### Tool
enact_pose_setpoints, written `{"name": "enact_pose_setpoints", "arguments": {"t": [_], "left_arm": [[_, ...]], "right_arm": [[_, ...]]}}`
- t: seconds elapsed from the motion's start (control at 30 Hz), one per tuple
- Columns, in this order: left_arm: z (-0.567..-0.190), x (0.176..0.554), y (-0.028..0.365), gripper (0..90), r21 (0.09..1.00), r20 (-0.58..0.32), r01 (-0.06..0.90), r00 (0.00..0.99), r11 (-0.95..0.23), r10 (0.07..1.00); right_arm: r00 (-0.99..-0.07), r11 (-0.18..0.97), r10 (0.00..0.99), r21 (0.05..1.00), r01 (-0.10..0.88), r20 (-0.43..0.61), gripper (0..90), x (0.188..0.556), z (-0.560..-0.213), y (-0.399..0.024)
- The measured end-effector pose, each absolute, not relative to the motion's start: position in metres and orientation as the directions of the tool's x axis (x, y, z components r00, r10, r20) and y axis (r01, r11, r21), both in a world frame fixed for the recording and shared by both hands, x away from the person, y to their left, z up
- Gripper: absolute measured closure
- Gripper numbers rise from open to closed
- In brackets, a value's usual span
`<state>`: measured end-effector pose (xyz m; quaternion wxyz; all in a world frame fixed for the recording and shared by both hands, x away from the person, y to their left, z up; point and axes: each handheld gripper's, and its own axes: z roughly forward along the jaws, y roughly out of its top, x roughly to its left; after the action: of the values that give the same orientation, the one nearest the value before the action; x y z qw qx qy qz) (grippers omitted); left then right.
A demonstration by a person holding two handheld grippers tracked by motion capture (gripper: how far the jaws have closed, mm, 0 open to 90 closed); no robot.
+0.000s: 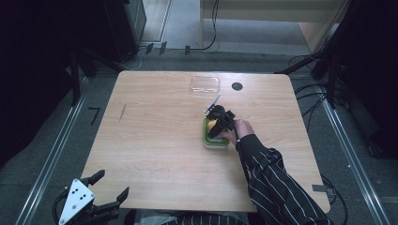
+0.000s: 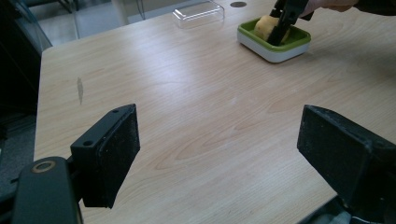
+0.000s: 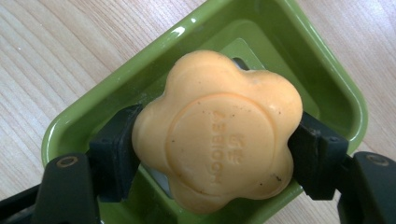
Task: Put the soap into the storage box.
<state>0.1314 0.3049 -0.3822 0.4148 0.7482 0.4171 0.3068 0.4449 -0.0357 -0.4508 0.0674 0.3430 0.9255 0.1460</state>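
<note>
The left tongs [image 1: 110, 188] are black, with two prongs spreading from a dark body that carries a grey three-cornered plate [image 1: 75, 200] dotted with small dark holes. In the left gripper view their jaws are flat black blocks with matte, scuffed faces, a small screw hole in the top of one, and a brass-ringed rivet on the arm behind it. The right tongs [image 1: 218, 121] are black too, with brass-ringed rivets in their own view. A dark sleeve [image 1: 272, 183] with thin white stripes covers the right forearm.
</note>
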Motion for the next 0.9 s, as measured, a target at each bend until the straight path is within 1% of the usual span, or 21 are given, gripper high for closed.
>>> {"name": "enact_pose_setpoints", "arguments": {"t": [0.17, 0.6, 0.73, 0.77, 0.9], "left_arm": [[-0.3822, 0.1314, 0.3050, 13.6, 0.877, 0.114, 0.369, 0.463, -0.308, 0.879], [-0.3822, 0.1314, 0.3048, 13.5, 0.877, 0.113, 0.369, 0.463, -0.307, 0.879], [-0.3822, 0.1314, 0.3049, 13.6, 0.877, 0.114, 0.369, 0.463, -0.308, 0.879], [-0.3822, 0.1314, 0.3049, 13.5, 0.877, 0.114, 0.369, 0.463, -0.308, 0.879], [-0.3821, 0.1318, 0.3049, 13.6, 0.878, 0.115, 0.366, 0.464, -0.308, 0.878]], "right_arm": [[-0.758, 0.729, 0.652, 0.299, 0.616, -0.027, 27.6, 0.4449, -0.4530, -0.0348], [-0.756, 0.724, 0.654, 0.311, 0.615, -0.026, 27.1, 0.4442, -0.4519, -0.0350], [-0.757, 0.721, 0.652, 0.340, 0.604, -0.036, 24.3, 0.4435, -0.4471, -0.0363], [-0.755, 0.718, 0.654, 0.343, 0.606, -0.035, 21.5, 0.4429, -0.4449, -0.0366], [-0.755, 0.720, 0.655, 0.339, 0.606, -0.040, 18.3, 0.4422, -0.4434, -0.0374]]}}
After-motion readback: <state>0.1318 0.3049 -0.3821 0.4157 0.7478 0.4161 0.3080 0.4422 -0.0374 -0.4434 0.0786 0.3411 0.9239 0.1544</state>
